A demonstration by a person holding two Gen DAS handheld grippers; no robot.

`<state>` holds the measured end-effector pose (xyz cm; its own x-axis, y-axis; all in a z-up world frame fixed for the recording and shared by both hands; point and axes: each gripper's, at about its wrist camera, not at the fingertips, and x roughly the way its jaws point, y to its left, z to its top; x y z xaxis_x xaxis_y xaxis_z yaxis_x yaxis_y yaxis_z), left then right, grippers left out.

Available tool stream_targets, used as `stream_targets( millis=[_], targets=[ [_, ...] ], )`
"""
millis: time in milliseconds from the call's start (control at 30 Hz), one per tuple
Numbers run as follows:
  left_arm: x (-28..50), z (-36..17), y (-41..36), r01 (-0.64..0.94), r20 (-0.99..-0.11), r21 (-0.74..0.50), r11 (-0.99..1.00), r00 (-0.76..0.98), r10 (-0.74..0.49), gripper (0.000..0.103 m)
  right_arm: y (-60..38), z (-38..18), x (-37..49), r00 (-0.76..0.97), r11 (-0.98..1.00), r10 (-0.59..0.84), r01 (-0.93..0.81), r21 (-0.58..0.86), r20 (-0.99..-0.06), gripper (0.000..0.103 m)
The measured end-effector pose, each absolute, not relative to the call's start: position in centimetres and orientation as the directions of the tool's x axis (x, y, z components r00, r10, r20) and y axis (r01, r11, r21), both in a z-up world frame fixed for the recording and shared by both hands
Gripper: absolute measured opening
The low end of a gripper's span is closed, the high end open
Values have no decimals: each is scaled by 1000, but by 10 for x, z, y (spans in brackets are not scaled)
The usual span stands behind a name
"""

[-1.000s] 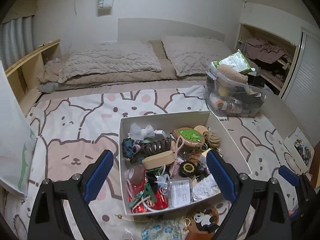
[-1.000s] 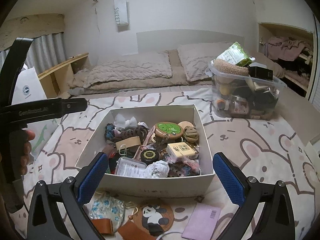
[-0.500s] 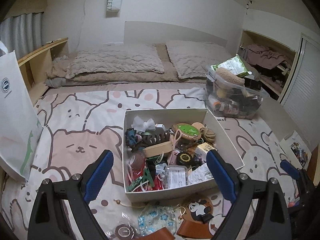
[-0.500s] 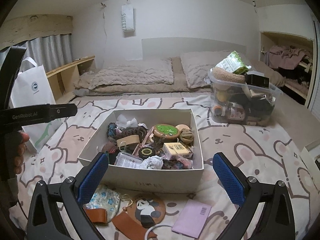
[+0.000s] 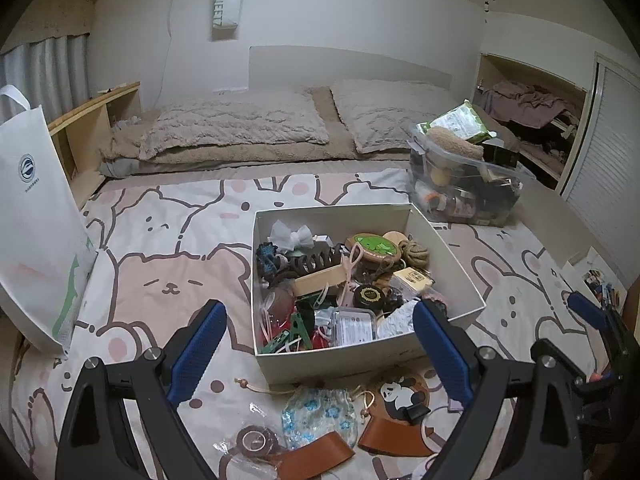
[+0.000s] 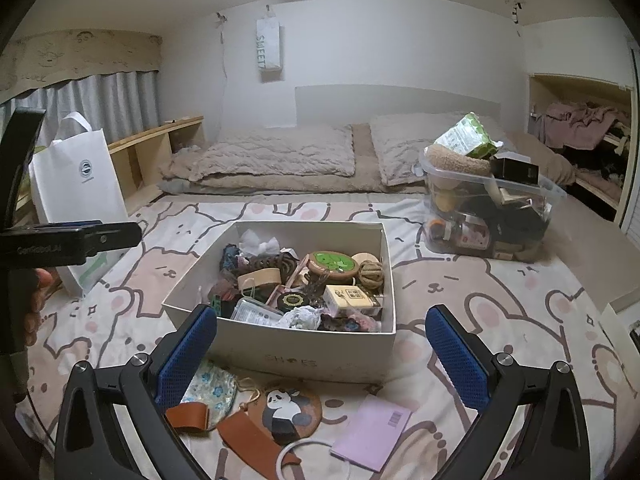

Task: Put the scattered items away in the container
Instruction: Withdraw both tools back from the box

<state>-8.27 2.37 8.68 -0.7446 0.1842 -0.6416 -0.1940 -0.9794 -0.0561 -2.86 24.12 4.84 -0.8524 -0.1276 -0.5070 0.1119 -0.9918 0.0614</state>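
Cardboard box (image 6: 304,356), rectangular, beside floral fabric pouch (image 5: 320,414).

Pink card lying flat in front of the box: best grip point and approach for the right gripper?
Take the pink card by its near-right edge, where it is clear of the white ring beside its left corner. It lies flat on the bedspread, so bring the open right gripper in low and pinch that edge.

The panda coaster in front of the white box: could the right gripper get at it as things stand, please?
Probably yes. The right gripper is open and empty, and the panda coaster lies uncovered on the bedspread, between the jaws in the right wrist view, nothing above it.
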Motion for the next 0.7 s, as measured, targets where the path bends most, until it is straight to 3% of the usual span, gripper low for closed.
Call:
stream_targets(
  millis=[33, 367, 700],
  targets=[
    [-79, 87, 23, -191, -633, -50, -980, -753, 179, 103, 242, 49, -28, -854, -992, -127, 112, 60, -505, 103],
    [-56, 91, 26, -199, -604, 20, -980, -784, 147, 103, 244, 51, -20, -854, -992, -120, 116, 40, -507, 103],
    [-45, 85, 12, -189, -597, -3, -982, -788, 154, 103, 251, 50, -15, -856, -992, -123, 102, 69, -502, 103]
  ],
)
